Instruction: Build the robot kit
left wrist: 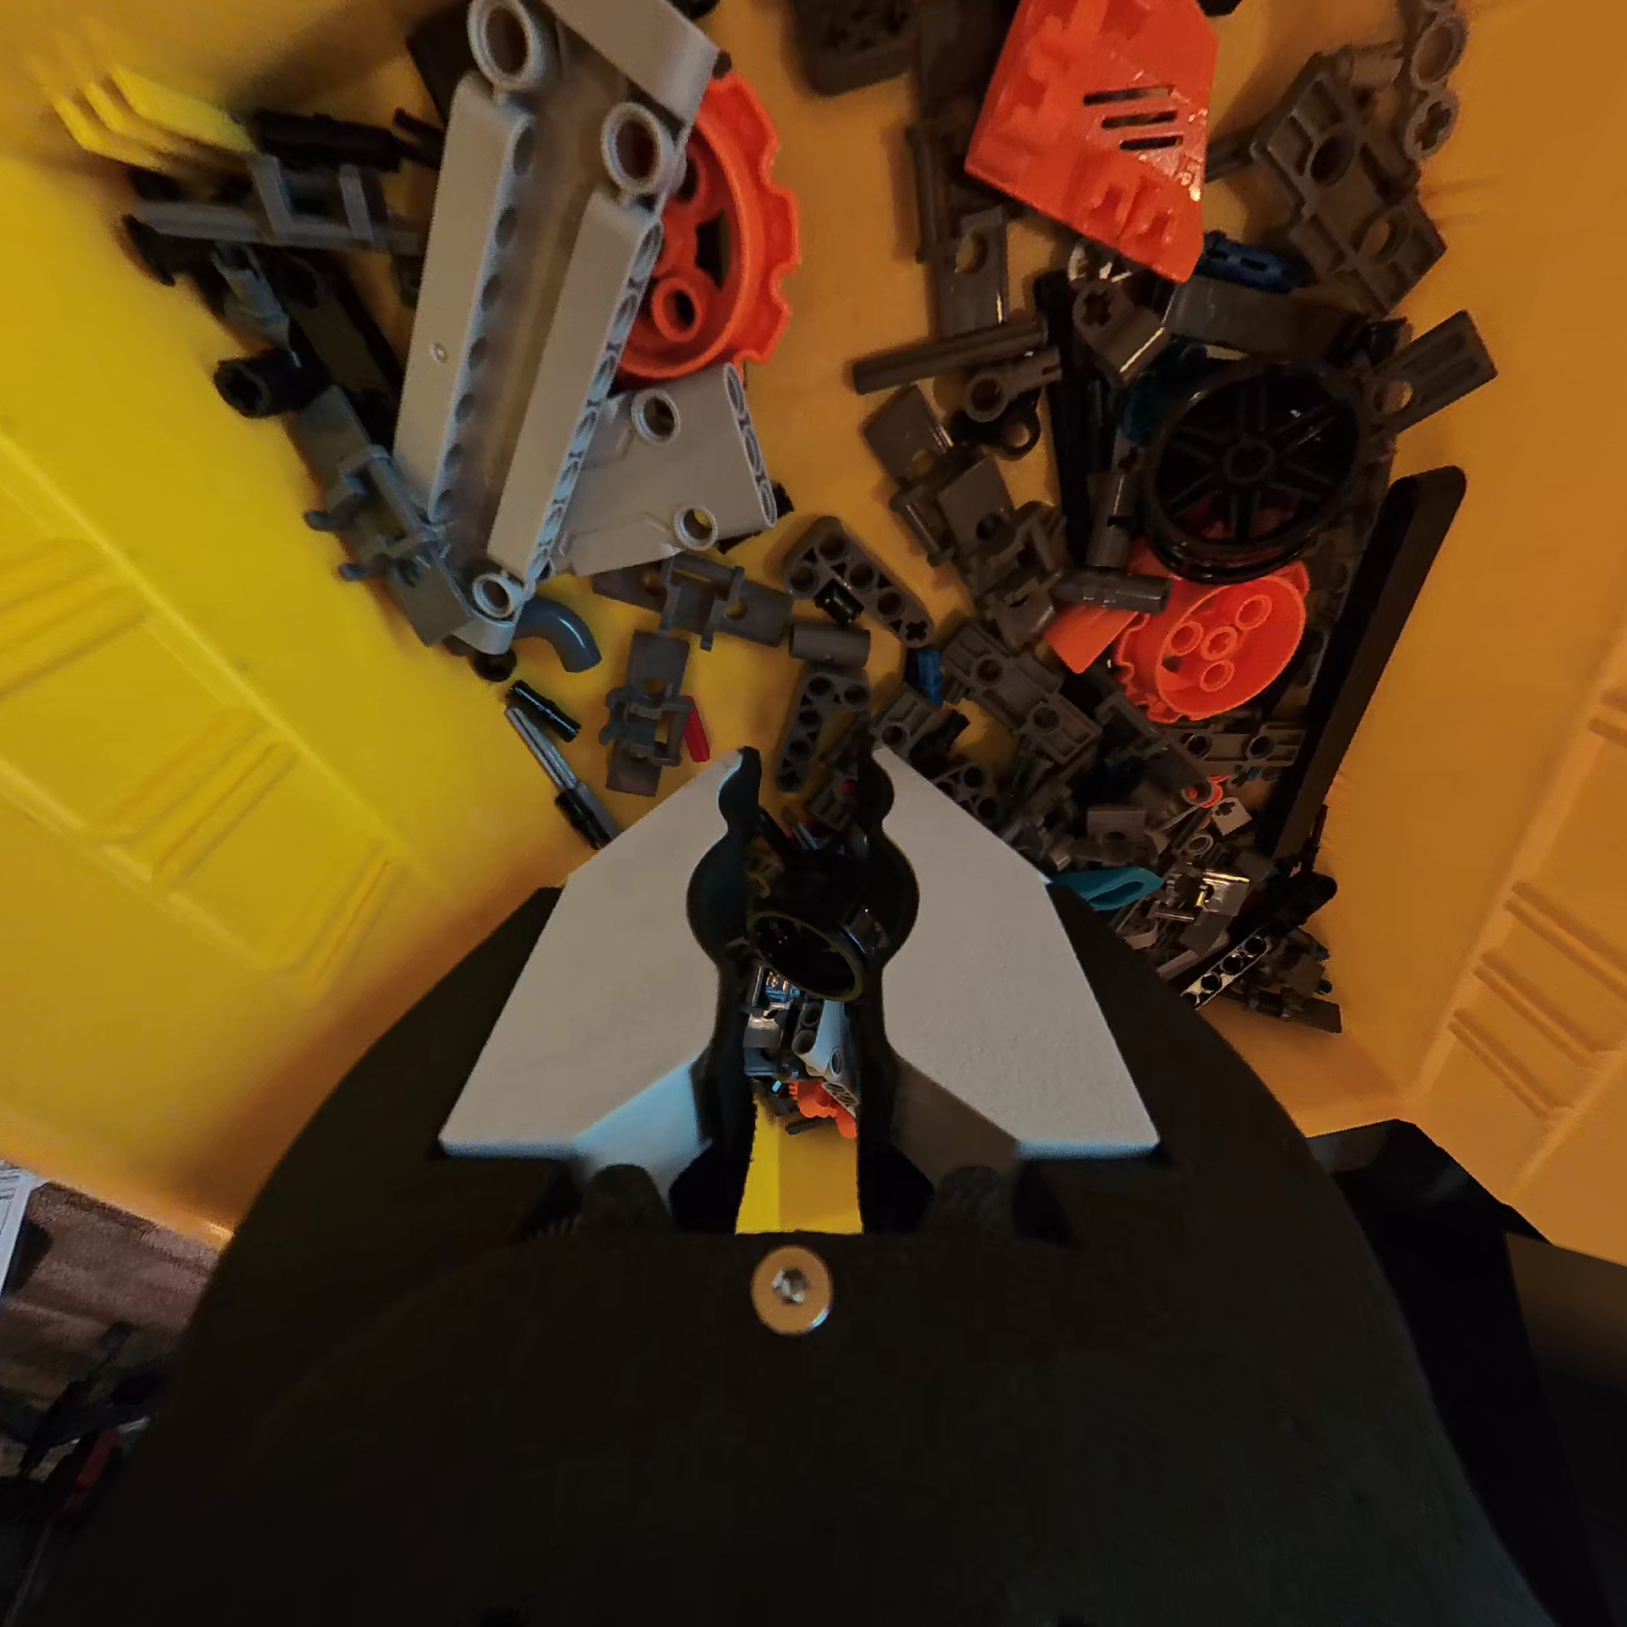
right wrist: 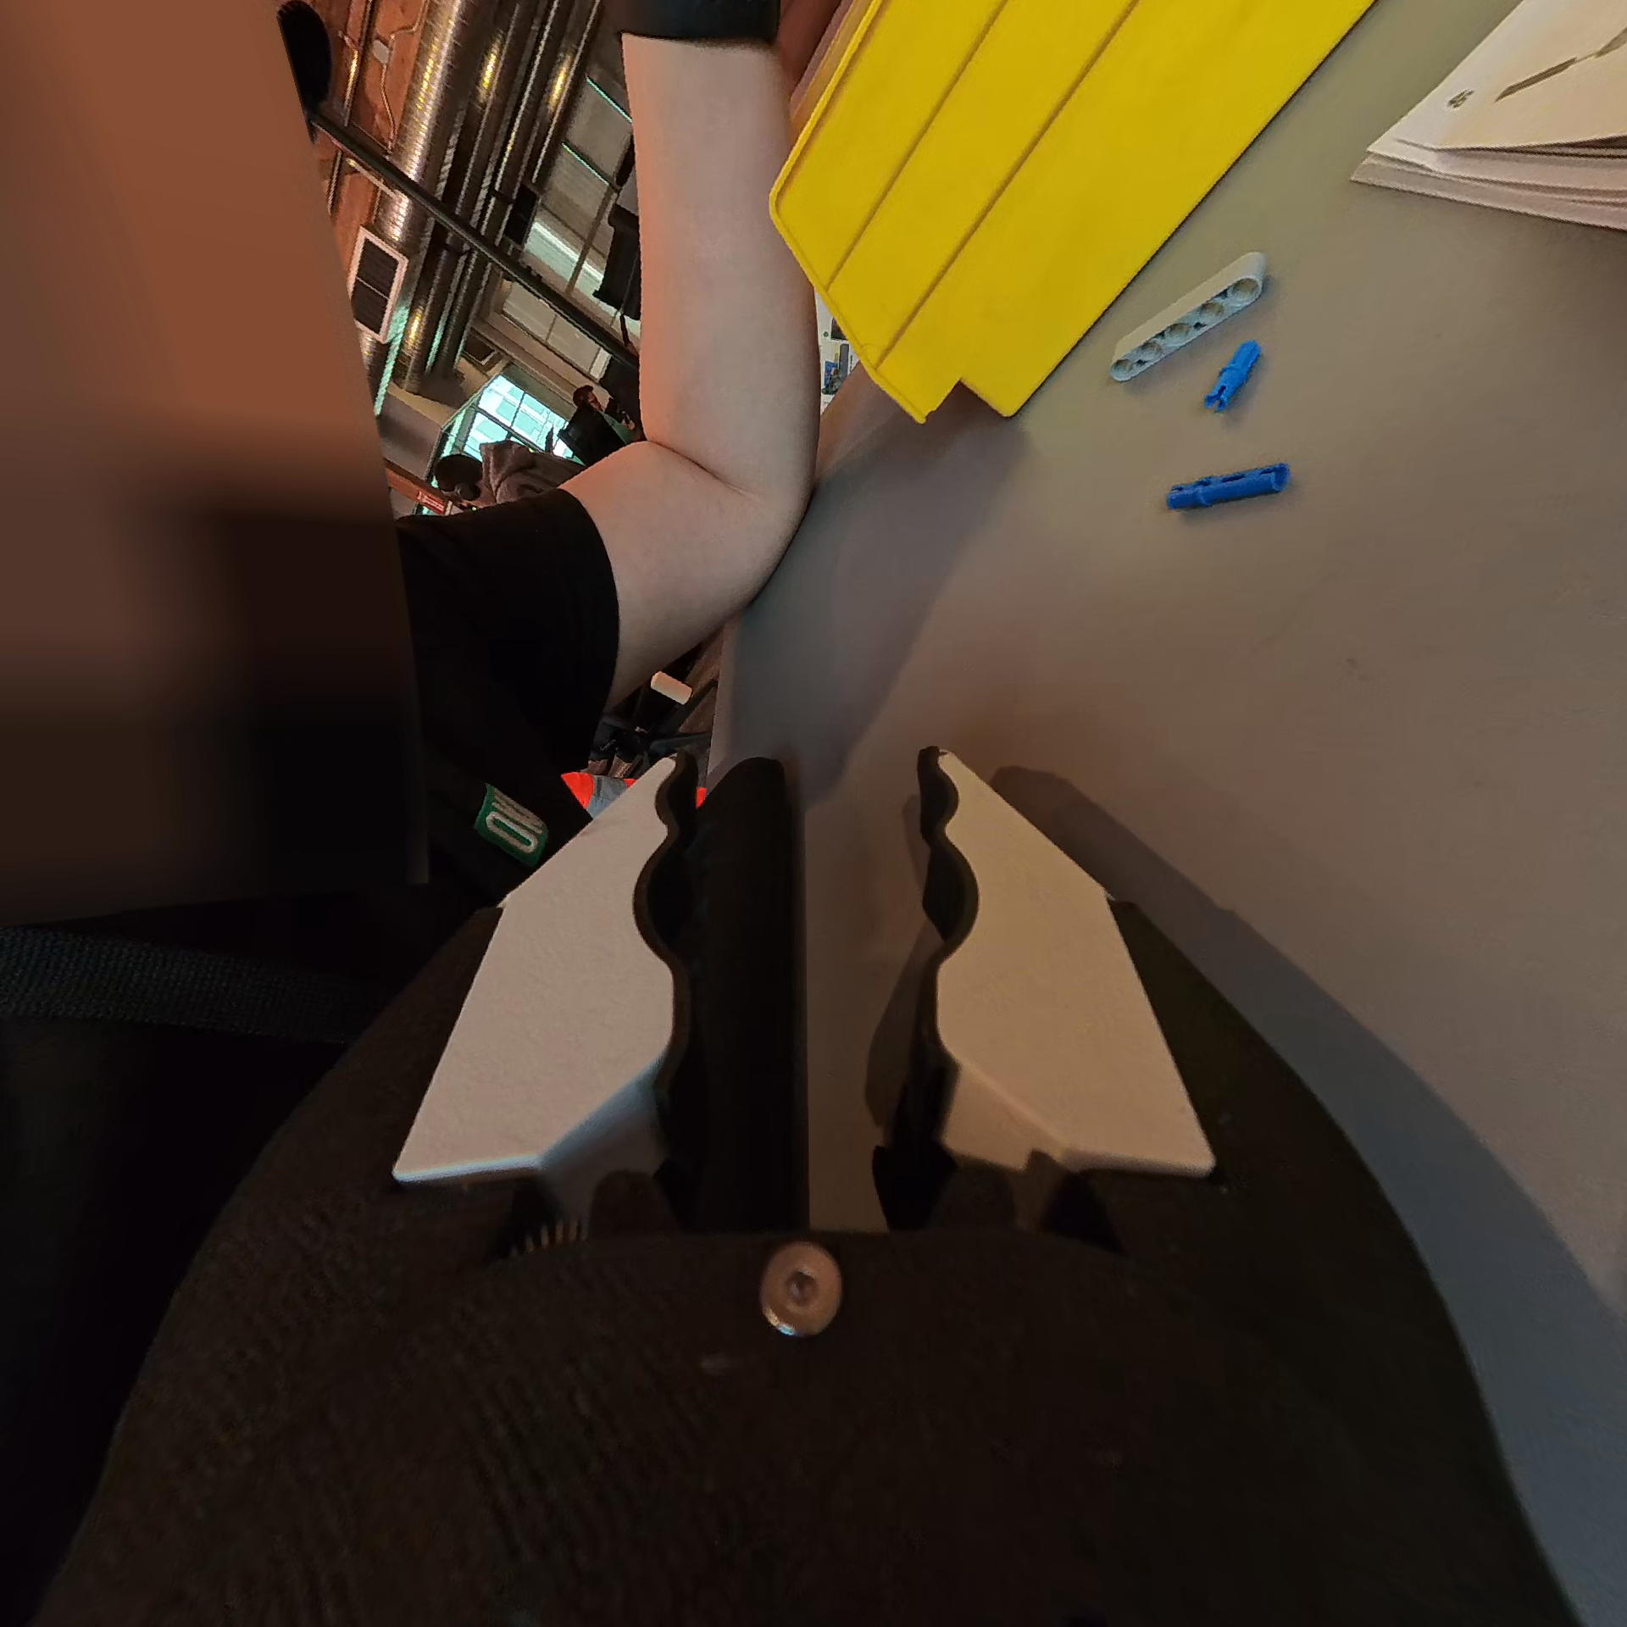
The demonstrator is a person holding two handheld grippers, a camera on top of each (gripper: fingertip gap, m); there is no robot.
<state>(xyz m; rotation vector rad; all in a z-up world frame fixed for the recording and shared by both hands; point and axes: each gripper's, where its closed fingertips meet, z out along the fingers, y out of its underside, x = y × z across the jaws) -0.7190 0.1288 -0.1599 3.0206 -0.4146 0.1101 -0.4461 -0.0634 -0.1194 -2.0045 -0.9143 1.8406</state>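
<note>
Two views share almost nothing but the yellow bin [left wrist: 176, 546]: the left wrist view looks straight down into it, the right wrist view sees only its outer wall [right wrist: 1012, 202] standing on a grey table [right wrist: 1233, 748]. Inside the bin, the largest piece is a long light-grey panel [left wrist: 519, 352] lying left of the pile's middle, with an orange toothed wheel [left wrist: 713, 238] tucked against its right side and an orange slotted shell [left wrist: 1100, 132] farther right. A black spoked wheel [left wrist: 1250, 467] sits below that shell among dark-grey beams and connectors. The left gripper [left wrist: 810, 766] points down over the near edge of the pile, its jaws narrowed, with a small black ring [left wrist: 806, 955] between them; whether they grip it or it lies beneath, I cannot tell. The right gripper [right wrist: 850, 766] lies tilted low over the bare table, jaws parted with nothing between. Beside the bin wall rest a light-grey holed beam [right wrist: 1188, 317] and two blue pins [right wrist: 1228, 486]. A person's bare forearm [right wrist: 722, 308] rises near the bin, bent at the elbow.
</note>
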